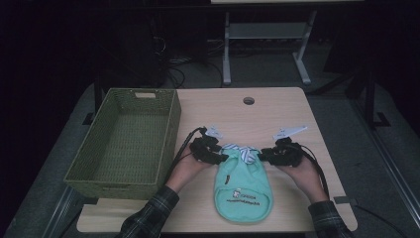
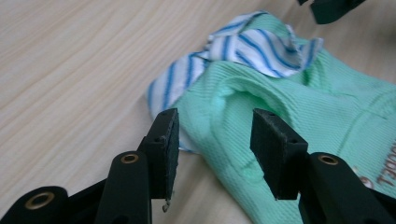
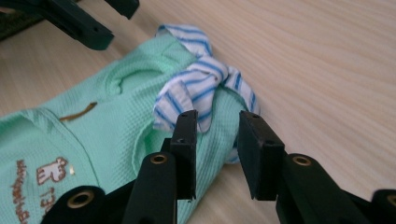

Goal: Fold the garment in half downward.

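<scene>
A small mint-green garment (image 1: 242,186) with a blue-and-white striped collar (image 1: 242,151) lies flat on the wooden table (image 1: 267,114), collar end away from the person. My left gripper (image 1: 220,157) sits at the collar's left corner. Its jaws stand open (image 2: 215,140) over the green shoulder cloth (image 2: 280,93), and the pads do not press it. My right gripper (image 1: 265,155) is at the right corner, also open (image 3: 217,140), with the striped collar (image 3: 196,79) and green fabric (image 3: 93,130) just beyond its pads. Each gripper's tip shows at the top of the other's view.
A deep green woven basket (image 1: 171,134) stands on the left side of the table, close to my left hand. A round cable hole (image 1: 248,100) lies near the far edge. A desk frame (image 1: 227,54) stands on the floor behind.
</scene>
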Motion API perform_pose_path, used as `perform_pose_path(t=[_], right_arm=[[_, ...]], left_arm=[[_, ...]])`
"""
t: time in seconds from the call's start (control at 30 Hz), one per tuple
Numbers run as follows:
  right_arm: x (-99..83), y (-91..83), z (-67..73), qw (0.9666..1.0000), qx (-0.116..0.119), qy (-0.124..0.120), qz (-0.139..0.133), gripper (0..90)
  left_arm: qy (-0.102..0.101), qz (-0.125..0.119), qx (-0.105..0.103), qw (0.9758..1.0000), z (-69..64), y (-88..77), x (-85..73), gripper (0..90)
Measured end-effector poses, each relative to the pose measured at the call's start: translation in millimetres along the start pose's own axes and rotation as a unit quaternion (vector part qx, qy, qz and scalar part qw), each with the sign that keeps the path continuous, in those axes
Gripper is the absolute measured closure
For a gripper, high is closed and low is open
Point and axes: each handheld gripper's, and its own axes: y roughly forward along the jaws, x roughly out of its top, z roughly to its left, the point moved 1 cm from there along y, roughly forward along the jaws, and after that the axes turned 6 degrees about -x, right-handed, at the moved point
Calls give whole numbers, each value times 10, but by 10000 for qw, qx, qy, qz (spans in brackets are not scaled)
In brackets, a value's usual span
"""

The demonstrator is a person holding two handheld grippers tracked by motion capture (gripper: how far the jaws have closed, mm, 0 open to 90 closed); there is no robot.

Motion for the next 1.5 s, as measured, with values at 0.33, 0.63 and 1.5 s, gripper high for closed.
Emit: perform_pose_path(t=[0.33, 0.63, 1.5], right_arm=[[153, 74, -185, 9995, -83, 214, -194, 662], [48, 297, -288, 9990, 141, 416, -97, 659], [-74, 500, -206, 9998, 0, 24, 188, 836]], left_arm=[[-134, -44, 245, 9996, 195, 105, 123, 526], [-241, -20, 236, 9994, 327, 226, 122, 524], [17, 310, 110, 9995, 292, 435, 4, 676]])
